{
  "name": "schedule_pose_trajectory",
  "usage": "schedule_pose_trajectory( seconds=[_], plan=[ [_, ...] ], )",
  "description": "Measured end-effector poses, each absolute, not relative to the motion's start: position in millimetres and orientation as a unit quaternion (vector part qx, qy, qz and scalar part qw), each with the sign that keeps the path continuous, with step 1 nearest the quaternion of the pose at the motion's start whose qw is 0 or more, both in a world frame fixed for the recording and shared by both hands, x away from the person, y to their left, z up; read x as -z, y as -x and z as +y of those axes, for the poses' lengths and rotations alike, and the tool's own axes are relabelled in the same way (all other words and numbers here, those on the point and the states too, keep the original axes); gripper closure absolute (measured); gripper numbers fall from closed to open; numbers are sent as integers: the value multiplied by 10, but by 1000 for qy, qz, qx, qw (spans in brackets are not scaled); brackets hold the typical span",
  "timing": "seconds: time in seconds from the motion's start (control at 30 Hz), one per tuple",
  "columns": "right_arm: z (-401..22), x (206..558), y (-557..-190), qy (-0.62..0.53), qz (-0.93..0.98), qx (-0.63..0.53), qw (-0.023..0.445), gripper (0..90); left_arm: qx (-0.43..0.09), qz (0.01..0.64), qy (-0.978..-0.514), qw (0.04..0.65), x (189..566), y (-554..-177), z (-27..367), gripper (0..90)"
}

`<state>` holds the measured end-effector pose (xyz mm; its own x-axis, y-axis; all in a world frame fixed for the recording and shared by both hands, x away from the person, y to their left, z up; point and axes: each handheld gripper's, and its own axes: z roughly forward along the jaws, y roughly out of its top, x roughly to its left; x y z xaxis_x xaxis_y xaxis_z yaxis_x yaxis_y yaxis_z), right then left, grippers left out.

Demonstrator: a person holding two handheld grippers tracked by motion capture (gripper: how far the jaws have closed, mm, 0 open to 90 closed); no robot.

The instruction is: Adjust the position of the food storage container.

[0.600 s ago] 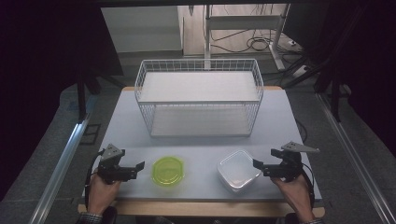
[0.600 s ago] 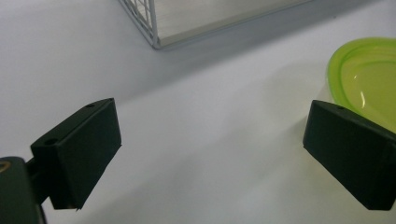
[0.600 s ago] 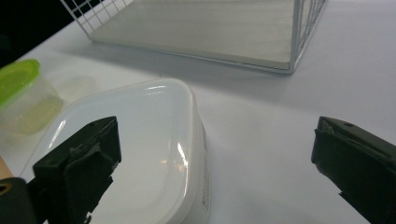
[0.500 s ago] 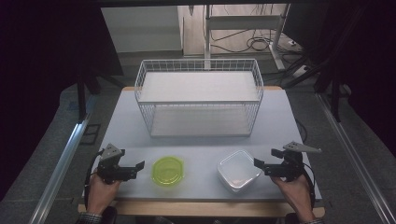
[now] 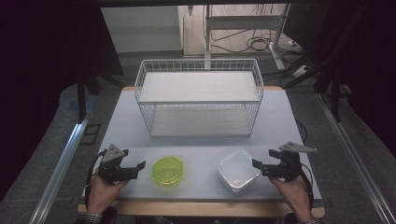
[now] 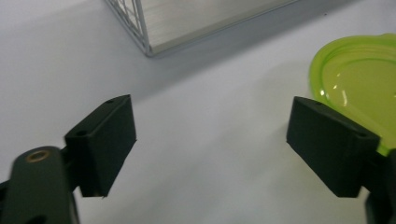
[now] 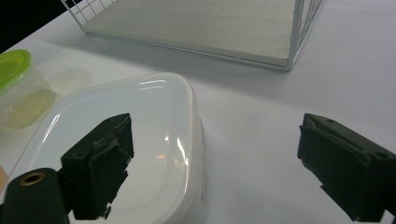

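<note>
Stillness since a moment ago: left gripper (image 5: 140,165) and right gripper (image 5: 256,164) (both wide open, empty) flank green-lidded tub (image 5: 168,171) and white container (image 5: 238,171), so nothing's grasped yet.

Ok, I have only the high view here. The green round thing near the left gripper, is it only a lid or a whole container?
Observer: A whole one. The right gripper view shows a clear round tub under a green lid.
Operator: And does the right gripper hold the white container?
Observer: No. The right gripper is open, and nothing is pressed between its jaws; the white container lies beside one jaw.
Operator: And the left gripper?
Observer: The left gripper is open, with bare table between its jaws.
</note>
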<state>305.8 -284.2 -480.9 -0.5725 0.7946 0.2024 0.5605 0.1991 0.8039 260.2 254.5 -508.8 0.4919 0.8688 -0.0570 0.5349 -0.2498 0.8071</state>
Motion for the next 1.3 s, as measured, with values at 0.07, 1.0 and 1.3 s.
schedule_pose_trajectory(
  seconds=[0.07, 1.0, 1.3],
  plan=[
    [-2843, 4811, -3060, -444, 764, -450, 128, 129, -210, 455, -763, 407, 5065, -2587, 2537, 181],
    [-2797, 4823, -3052, -424, 780, -433, 155, 180, -122, 328, -807, 475, 4716, -2286, 1864, 900],
    [-2799, 4825, -3056, -424, 781, -431, 158, 183, -106, 301, -825, 466, 4769, -2227, 1586, 900]
  ],
)
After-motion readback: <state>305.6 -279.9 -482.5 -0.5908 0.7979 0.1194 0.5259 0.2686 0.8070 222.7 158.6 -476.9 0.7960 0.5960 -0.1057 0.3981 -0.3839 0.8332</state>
